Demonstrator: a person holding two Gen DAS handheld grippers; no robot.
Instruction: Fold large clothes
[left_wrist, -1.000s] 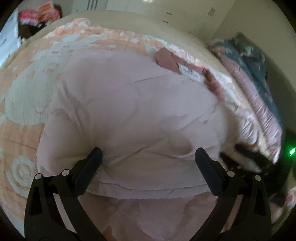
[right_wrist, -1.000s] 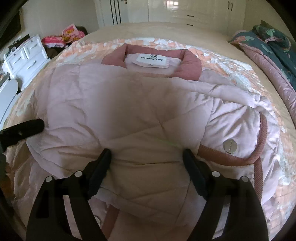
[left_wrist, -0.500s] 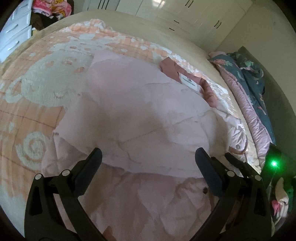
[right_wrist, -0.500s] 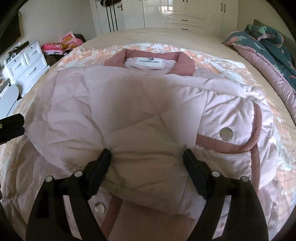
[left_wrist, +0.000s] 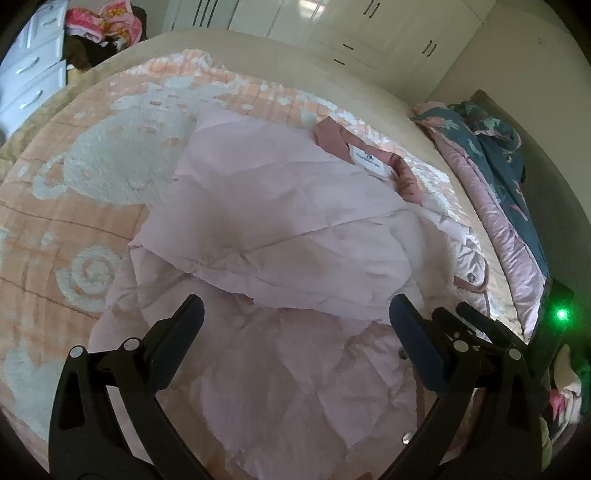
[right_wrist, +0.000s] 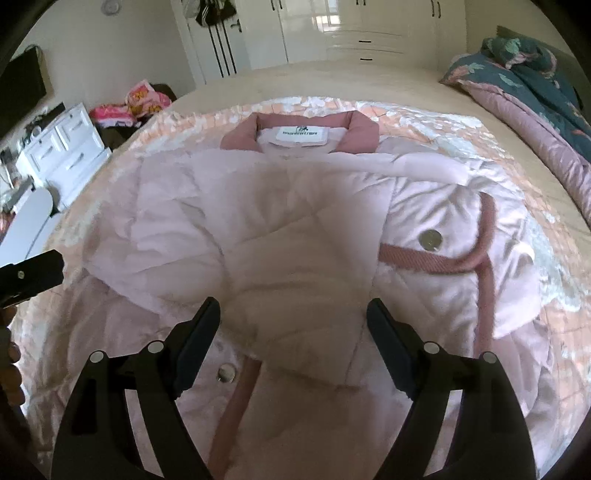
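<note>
Bed (right_wrist: 295, 79): filled both views; a peach blanket (left_wrist: 74, 206) covered its middle.
Quilt (right_wrist: 524, 85): dark floral, bunched at the upper right of the right view.
Dresser (right_wrist: 62, 147): white, at the left edge of the right view.
Jacket (right_wrist: 280, 221): pale pink, quilted, spread on the blanket at frame centre, collar (right_wrist: 354, 129) toward the top, both sides turned in over the middle.
Left gripper (left_wrist: 295, 332): above the jacket's lower part, jaws spread wide, pinching nothing.
Right gripper (right_wrist: 293, 332): over the folded panel's lower edge, jaws spread, empty.
Snap (right_wrist: 430, 239): silver, on the right flap beside the rose trim (right_wrist: 436, 260).
Risk: the puffy filling would likely push the turned-in sides back open; a pinch that caught only the top layer would drag it off the layers beneath and skew the fold.
</note>
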